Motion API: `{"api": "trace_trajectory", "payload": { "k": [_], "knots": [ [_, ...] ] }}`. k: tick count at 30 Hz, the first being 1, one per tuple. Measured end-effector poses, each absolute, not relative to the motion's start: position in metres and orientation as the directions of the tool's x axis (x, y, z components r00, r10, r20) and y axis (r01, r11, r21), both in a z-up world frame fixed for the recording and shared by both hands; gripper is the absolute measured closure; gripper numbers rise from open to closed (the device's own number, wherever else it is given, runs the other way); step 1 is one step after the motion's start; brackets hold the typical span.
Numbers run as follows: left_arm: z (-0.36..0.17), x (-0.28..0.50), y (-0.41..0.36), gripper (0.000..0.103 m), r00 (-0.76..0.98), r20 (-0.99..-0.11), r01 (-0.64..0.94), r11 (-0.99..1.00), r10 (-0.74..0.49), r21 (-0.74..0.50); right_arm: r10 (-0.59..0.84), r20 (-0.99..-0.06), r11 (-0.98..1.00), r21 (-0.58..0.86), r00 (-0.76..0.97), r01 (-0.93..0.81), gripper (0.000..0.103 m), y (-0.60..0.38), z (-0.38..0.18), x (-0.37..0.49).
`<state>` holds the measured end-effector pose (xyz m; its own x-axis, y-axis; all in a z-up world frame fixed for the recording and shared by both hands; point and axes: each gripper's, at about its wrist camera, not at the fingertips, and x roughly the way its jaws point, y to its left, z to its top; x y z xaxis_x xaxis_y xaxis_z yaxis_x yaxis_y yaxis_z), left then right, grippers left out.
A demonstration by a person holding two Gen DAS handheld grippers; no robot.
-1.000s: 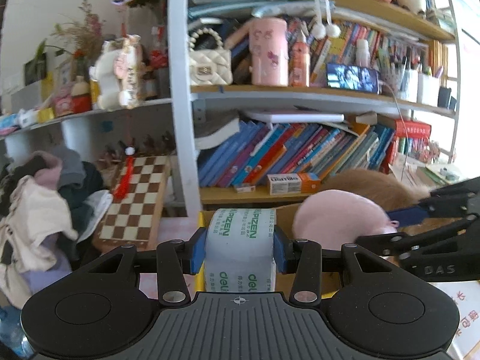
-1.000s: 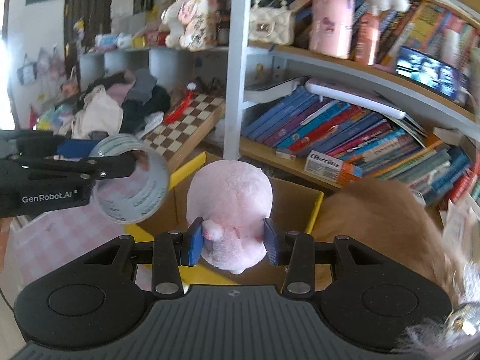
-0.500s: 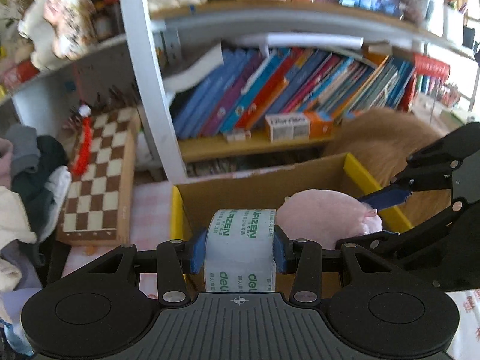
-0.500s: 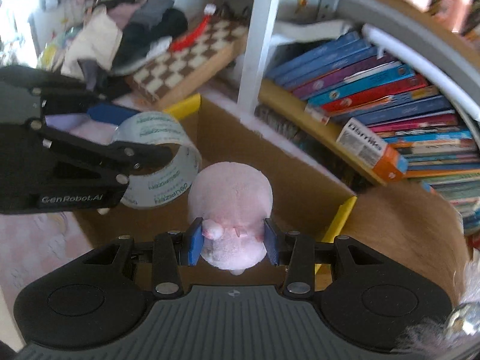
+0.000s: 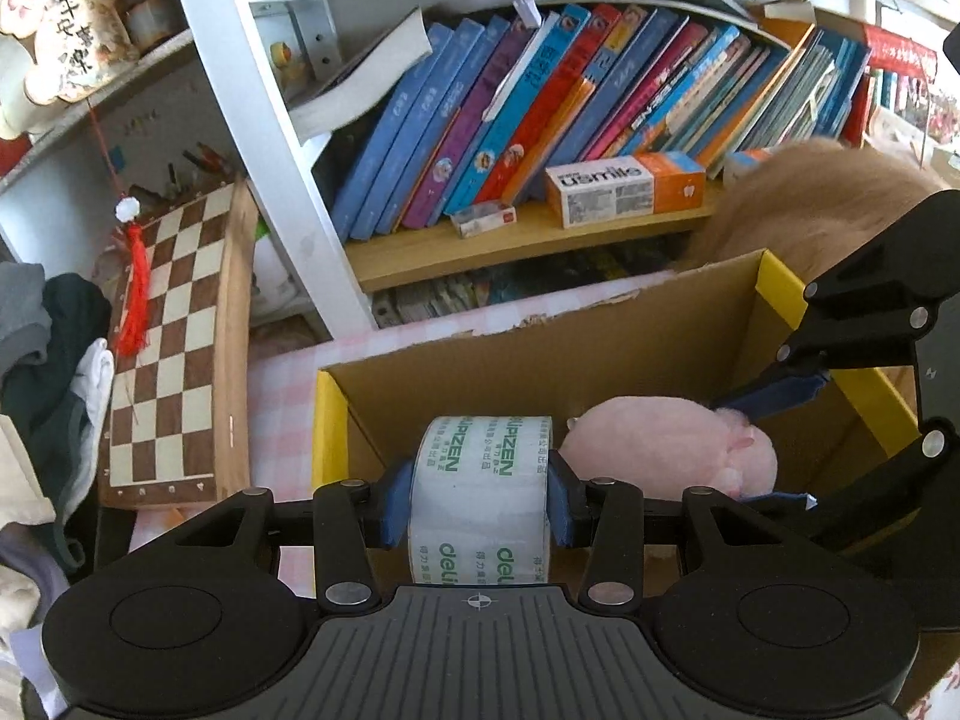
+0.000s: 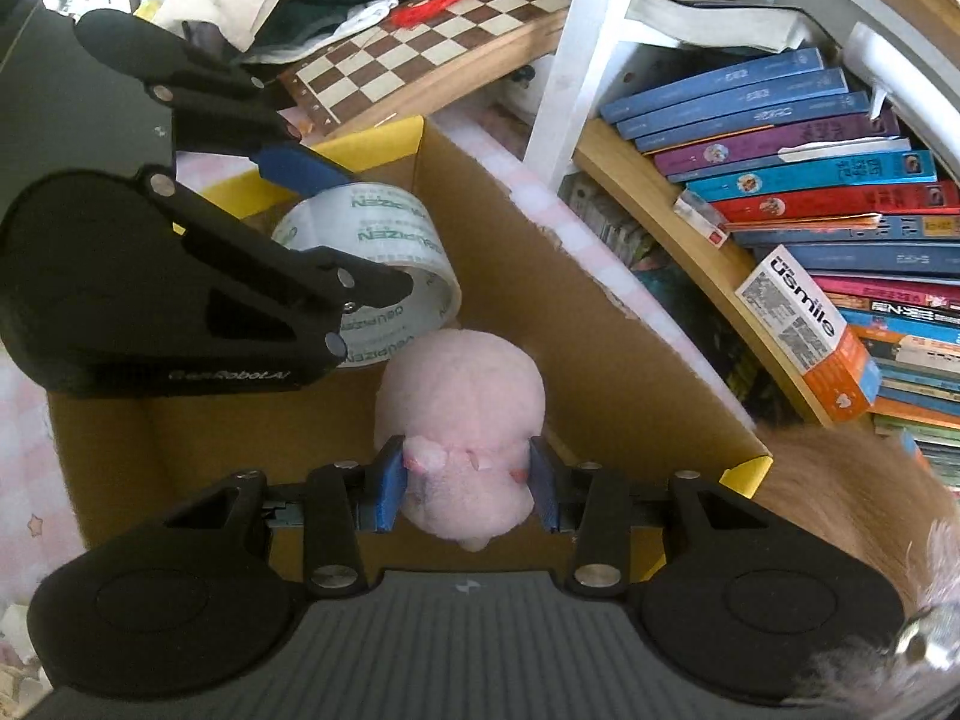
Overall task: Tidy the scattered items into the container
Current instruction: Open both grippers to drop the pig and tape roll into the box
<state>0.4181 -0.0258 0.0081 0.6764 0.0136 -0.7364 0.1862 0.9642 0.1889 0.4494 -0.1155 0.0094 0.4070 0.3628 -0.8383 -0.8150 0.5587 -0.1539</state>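
My left gripper (image 5: 477, 504) is shut on a roll of clear tape with green print (image 5: 480, 492); the roll also shows in the right wrist view (image 6: 384, 258). It hangs inside the open cardboard box with yellow flaps (image 5: 540, 354), at its left side. My right gripper (image 6: 468, 483) is shut on a pink plush toy (image 6: 462, 402), which also shows in the left wrist view (image 5: 666, 450). The plush hangs inside the same box (image 6: 600, 324), right of the tape. The box floor below both is hidden.
A white bookshelf post (image 5: 264, 138) and a shelf of leaning books (image 5: 540, 120) stand right behind the box. A chessboard (image 5: 174, 348) leans at the left beside a clothes pile (image 5: 42, 372). A tan furry mass (image 5: 822, 204) lies at the box's right.
Both grippers have tilted downward and moved forward, lowering from above the box into it, with the tape and the plush still held.
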Motion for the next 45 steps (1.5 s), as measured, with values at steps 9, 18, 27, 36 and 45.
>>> {"api": "trace_trajectory", "payload": {
  "k": [9,18,27,36,45],
  "knots": [
    [-0.004,0.425,-0.022,0.060,0.645,-0.764,0.180,0.967,0.024,0.182,0.370,-0.831,0.543,-0.169,0.415,-0.822,0.060,-0.114,0.006,0.458],
    [-0.005,0.428,-0.018,0.059,0.642,-0.765,0.159,0.968,0.047,0.194,0.376,-0.829,0.538,-0.167,0.413,-0.826,0.059,-0.110,0.005,0.463],
    [0.003,0.430,-0.020,0.057,0.669,-0.742,0.147,0.971,0.044,0.191,0.381,-0.833,0.541,-0.149,0.400,-0.827,0.058,-0.109,0.004,0.467],
    [0.024,0.415,-0.025,0.039,0.717,-0.696,0.147,0.969,0.033,0.197,0.394,-0.816,0.549,-0.160,0.423,-0.820,0.052,-0.112,0.014,0.465],
    [0.044,0.395,-0.028,0.036,0.751,-0.660,0.143,0.968,0.031,0.207,0.420,-0.779,0.546,-0.193,0.466,-0.815,0.038,-0.112,0.037,0.452]
  ]
}}
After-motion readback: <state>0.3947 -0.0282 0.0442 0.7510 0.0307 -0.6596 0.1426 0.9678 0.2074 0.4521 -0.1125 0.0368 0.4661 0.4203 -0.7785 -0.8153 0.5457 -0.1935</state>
